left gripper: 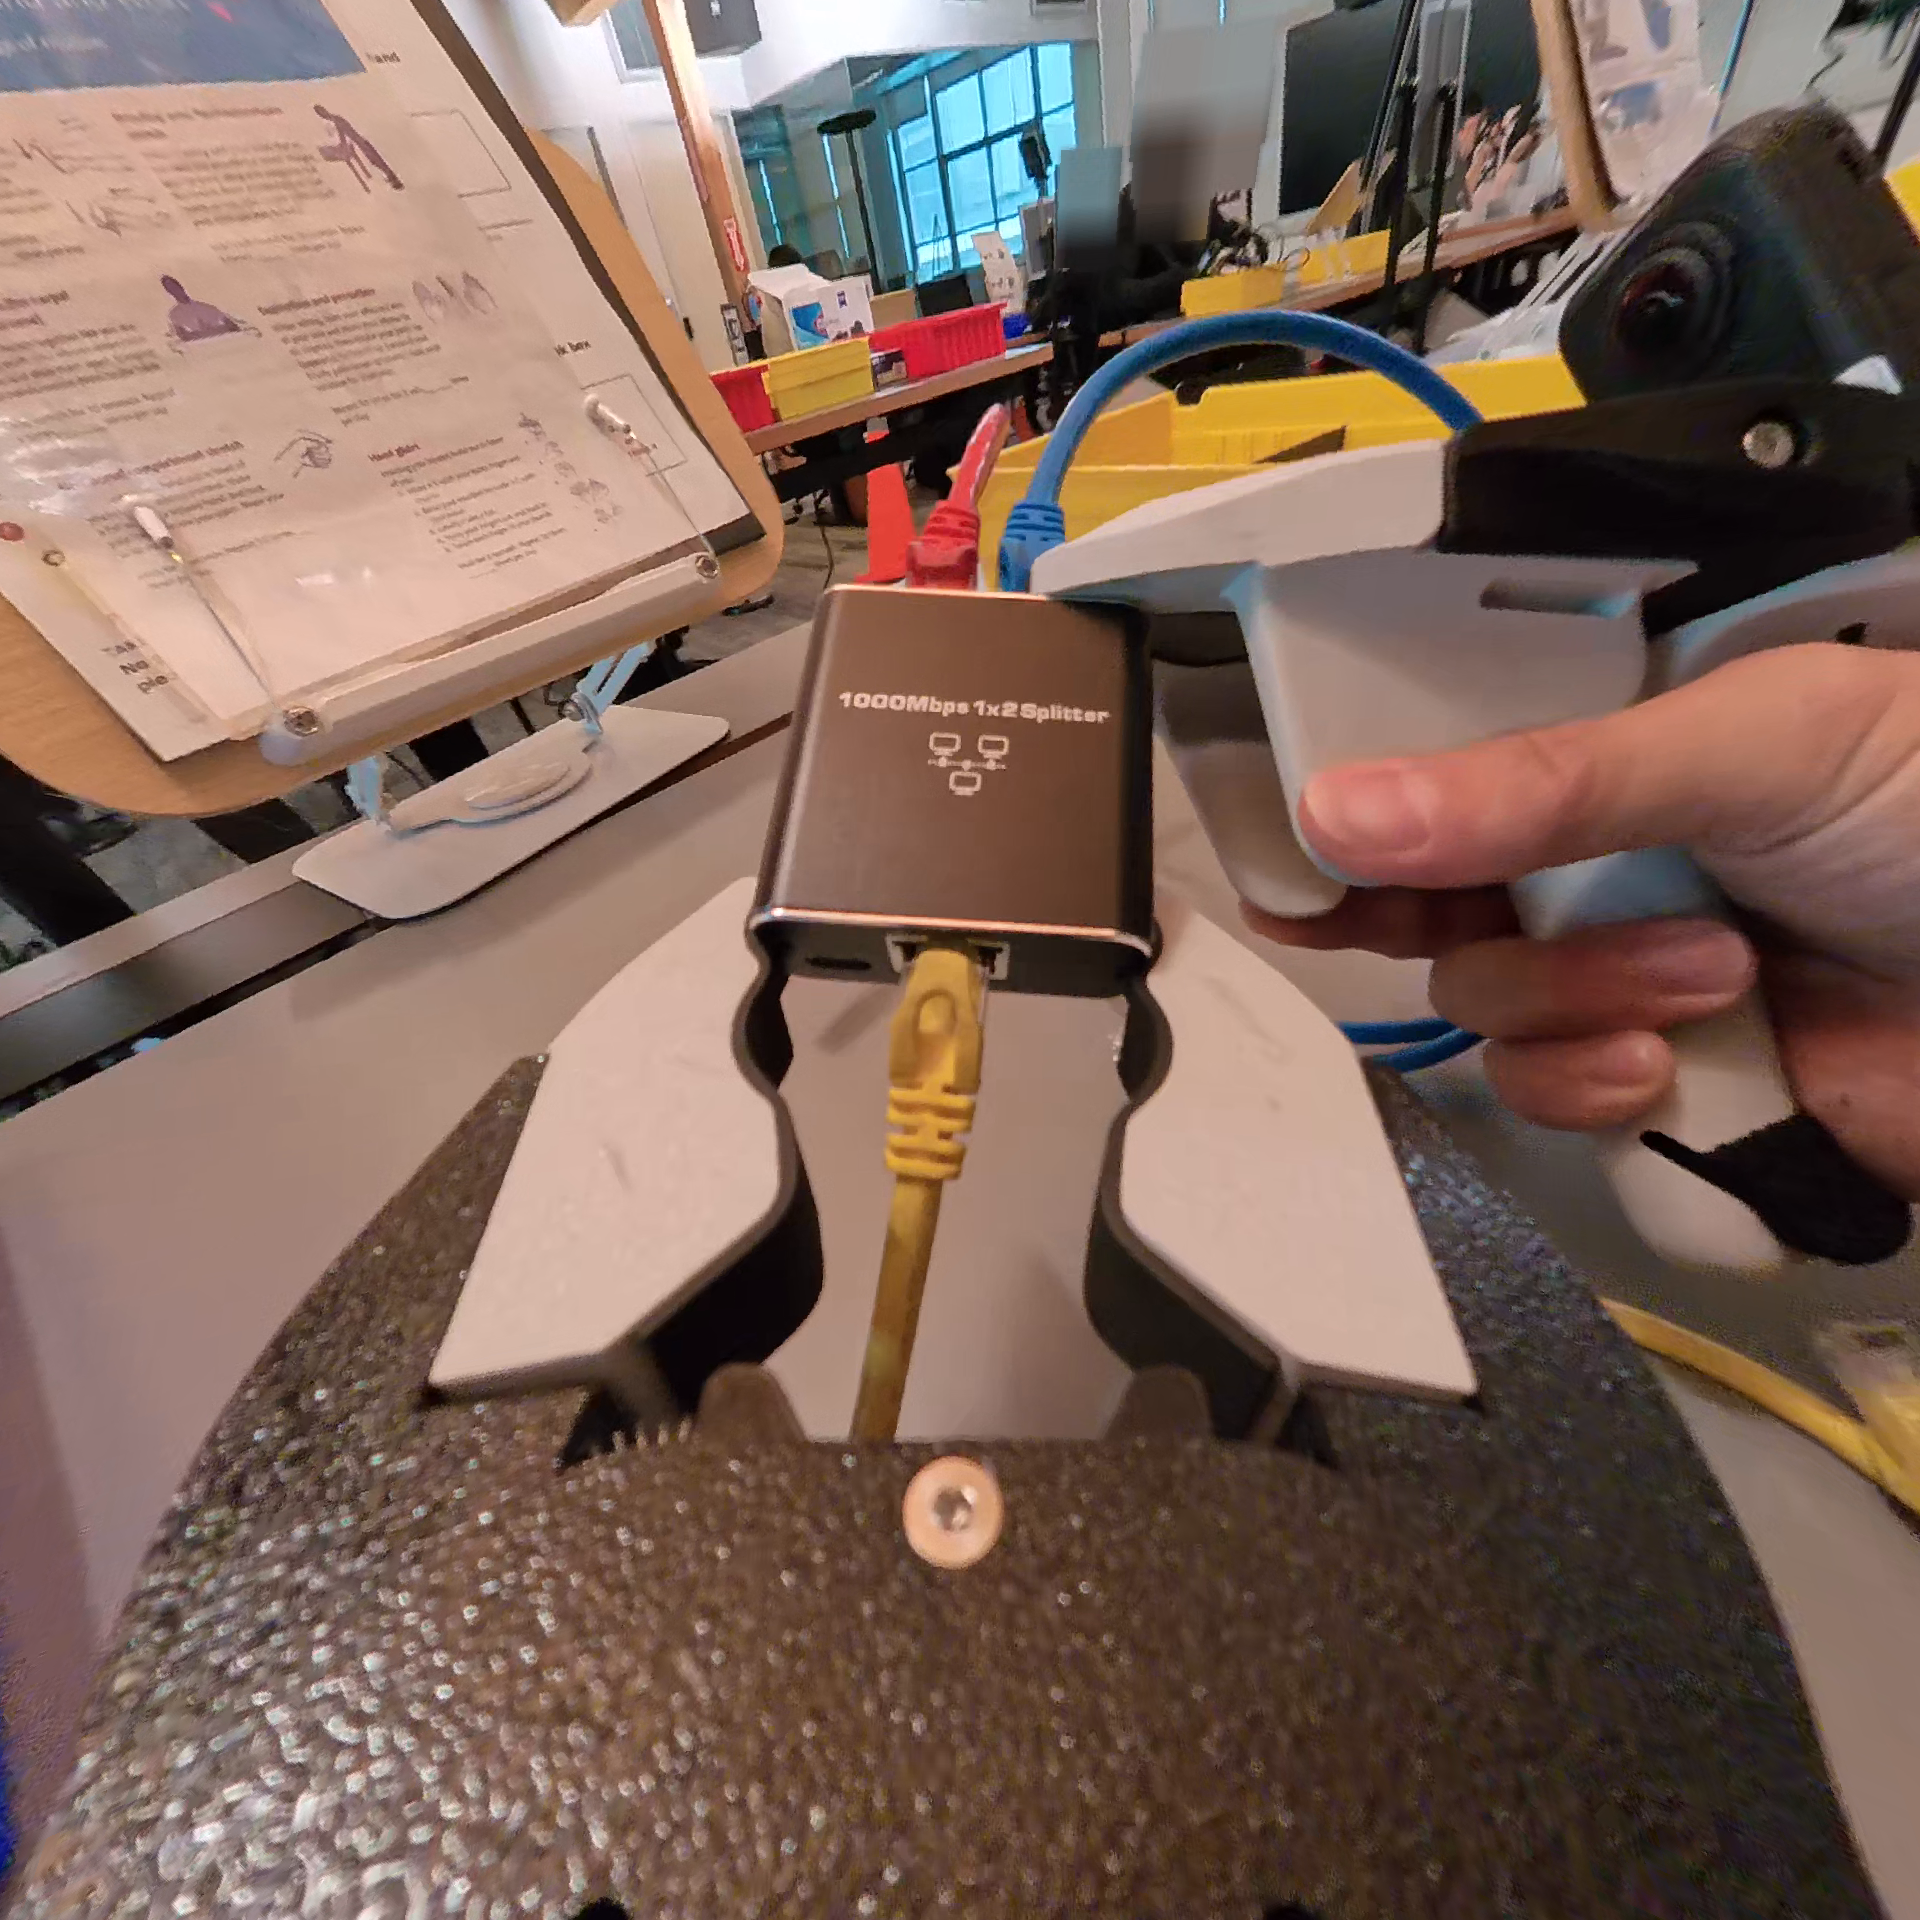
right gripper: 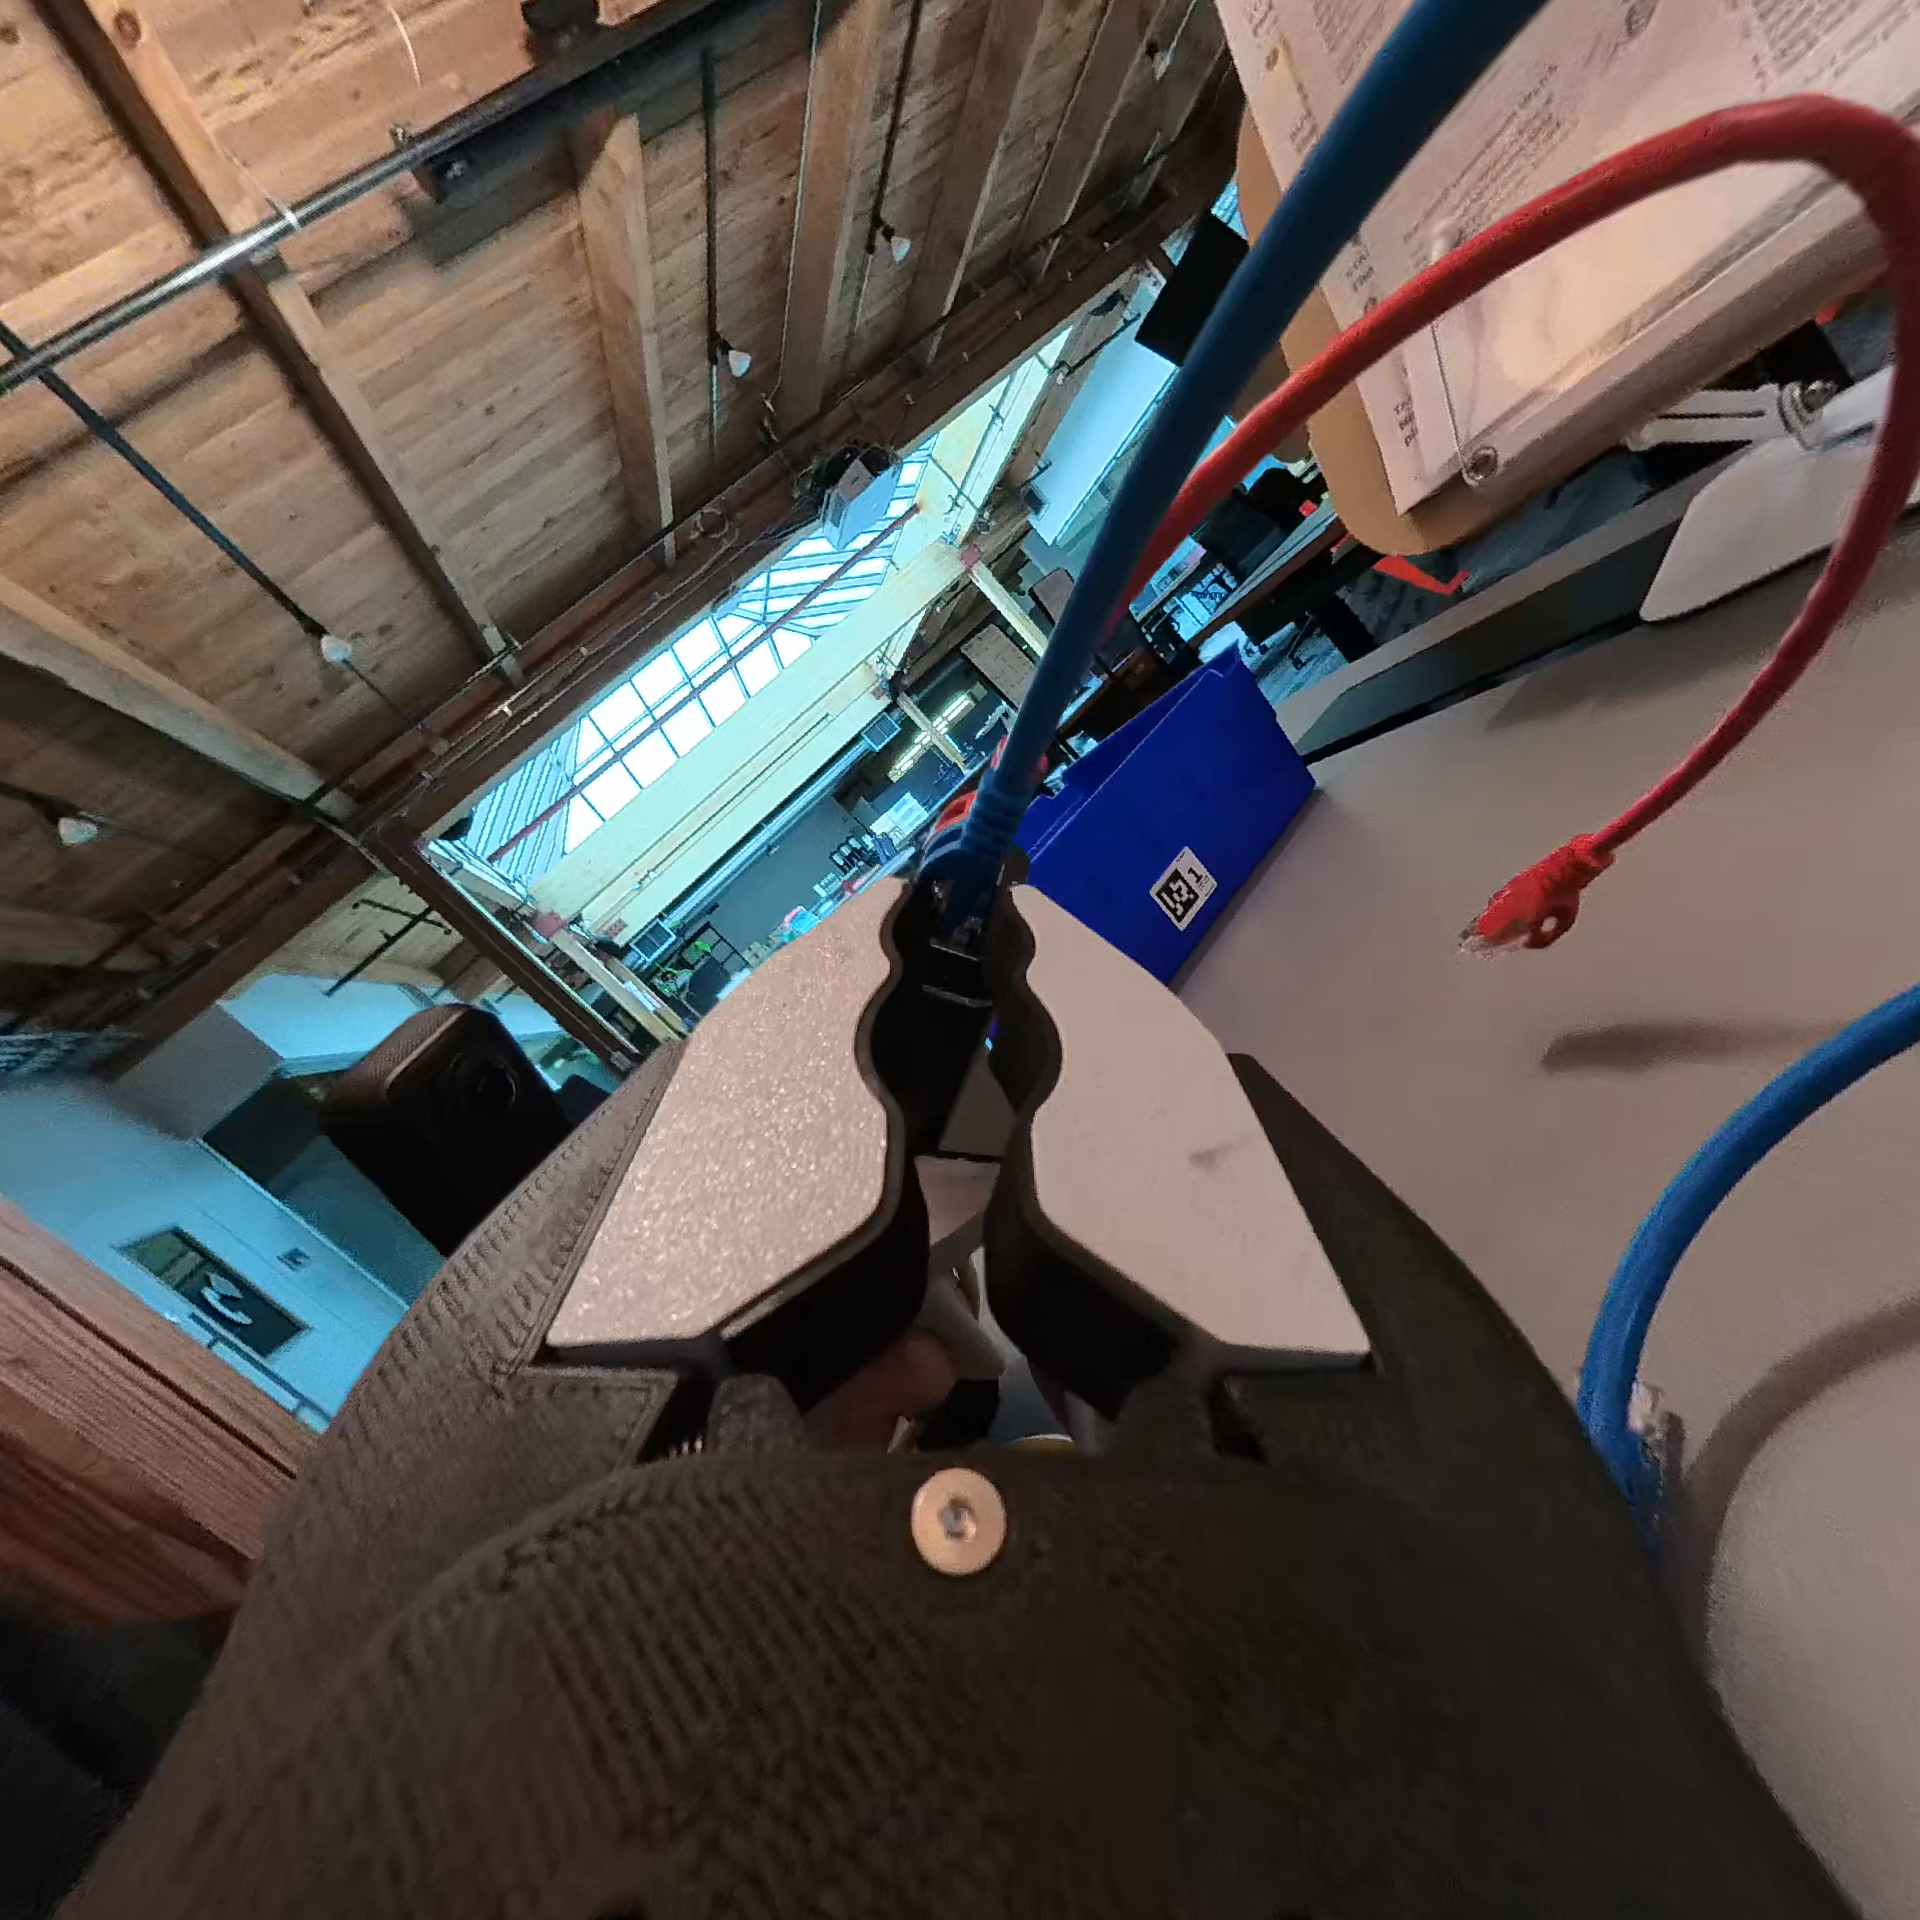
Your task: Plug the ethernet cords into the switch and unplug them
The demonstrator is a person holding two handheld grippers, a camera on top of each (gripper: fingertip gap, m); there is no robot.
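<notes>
Stretching across both views, a grey tabletop (left gripper: pixel 312 1039) carries the work, with a tilted board of printed sheets (left gripper: pixel 312 395) on a white stand at its far left edge and a yellow bin (left gripper: pixel 1247 436) behind. A blue bin (right gripper: pixel 1164 831) stands farther along the tabletop in the right wrist view. The left claw (left gripper: pixel 951 997) holds the dark metal switch (left gripper: pixel 961 758) by its near end, one finger against each side, the box lifted and tilted up from the tabletop. A yellow cord (left gripper: pixel 914 1174) is plugged into the switch's near port and runs back between the fingers. At the far end, a red cord (left gripper: pixel 951 530) and a blue cord (left gripper: pixel 1039 530) sit in the two ports side by side. The right claw (right gripper: pixel 961 966), gripped by a hand (left gripper: pixel 1621 904), is closed narrowly on the blue cord's plug just at the switch's far edge; whether the plug is fully seated is hard to tell. The red cord's other plug (right gripper: pixel 1527 904) hangs free above the tabletop.
</notes>
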